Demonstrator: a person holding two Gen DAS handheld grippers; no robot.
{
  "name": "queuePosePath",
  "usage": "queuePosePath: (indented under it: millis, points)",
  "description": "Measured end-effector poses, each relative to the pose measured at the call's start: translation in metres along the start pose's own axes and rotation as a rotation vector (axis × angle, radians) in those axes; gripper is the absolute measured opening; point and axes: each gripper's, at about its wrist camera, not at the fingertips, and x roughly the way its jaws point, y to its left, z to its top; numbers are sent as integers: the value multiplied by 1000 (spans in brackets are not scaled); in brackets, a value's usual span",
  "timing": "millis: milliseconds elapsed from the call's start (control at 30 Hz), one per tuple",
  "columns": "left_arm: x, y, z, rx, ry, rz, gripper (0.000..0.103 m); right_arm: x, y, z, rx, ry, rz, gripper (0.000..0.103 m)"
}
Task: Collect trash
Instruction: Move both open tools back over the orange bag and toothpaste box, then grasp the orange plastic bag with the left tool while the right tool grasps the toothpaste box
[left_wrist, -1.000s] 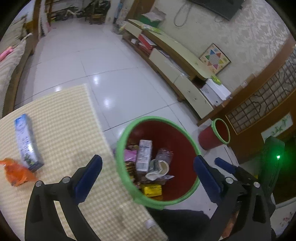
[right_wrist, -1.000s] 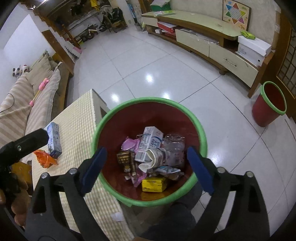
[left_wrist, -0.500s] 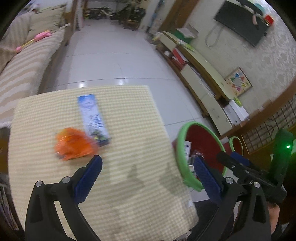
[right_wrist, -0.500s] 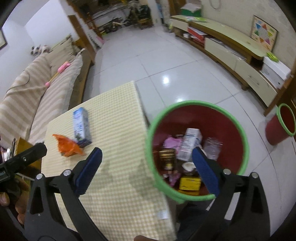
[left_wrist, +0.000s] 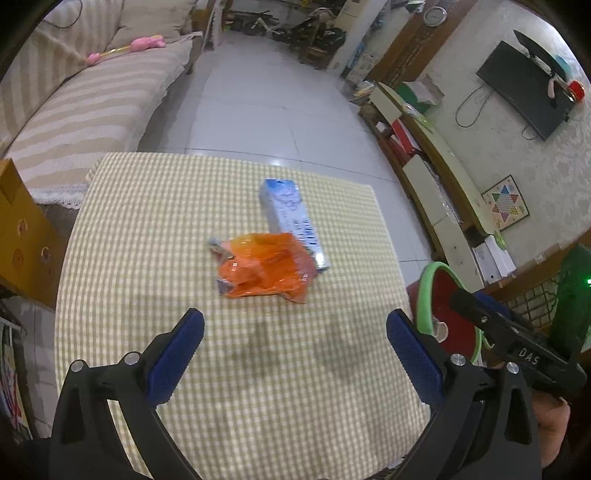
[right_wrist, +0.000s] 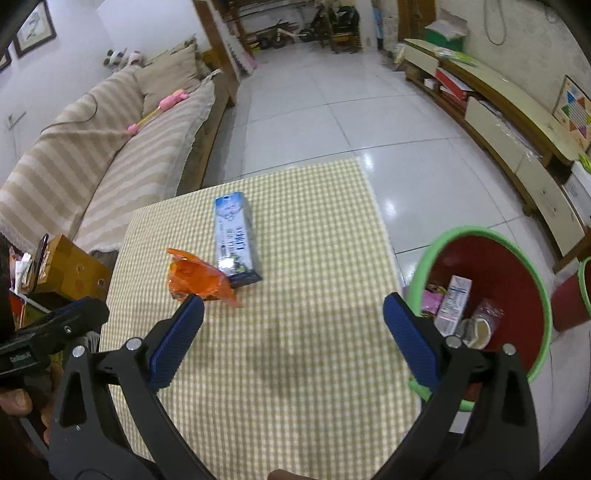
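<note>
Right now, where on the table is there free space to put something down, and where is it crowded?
The checked tablecloth is bare in front of the orange wrapper, toward both open grippers, and along its right edge beside the bin. The far left corner is also bare. It is crowded only near the middle, where the wrapper touches the blue carton. The bin already holds trash.

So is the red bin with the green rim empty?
No. The red bin with the green rim holds a white carton and other trash.

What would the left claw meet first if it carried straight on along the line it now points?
Probably the checked tablecloth, just short of the orange wrapper. The open left claw aims down at bare cloth, with nothing between its fingers; depth is hard to judge through the fisheye.
</note>
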Motion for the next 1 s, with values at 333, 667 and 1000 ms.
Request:
queuePosePath:
  millis: [333, 667, 1000]
  points:
    - [47, 34, 16, -7, 59, 15, 95, 41, 13, 10, -12, 53, 2, 96]
    - [113, 38, 19, 32, 131, 36, 95, 82, 17, 28, -31, 90, 4, 96]
    - [147, 54, 20, -10, 143, -1, 65, 126, 25, 43, -45, 119, 28, 96]
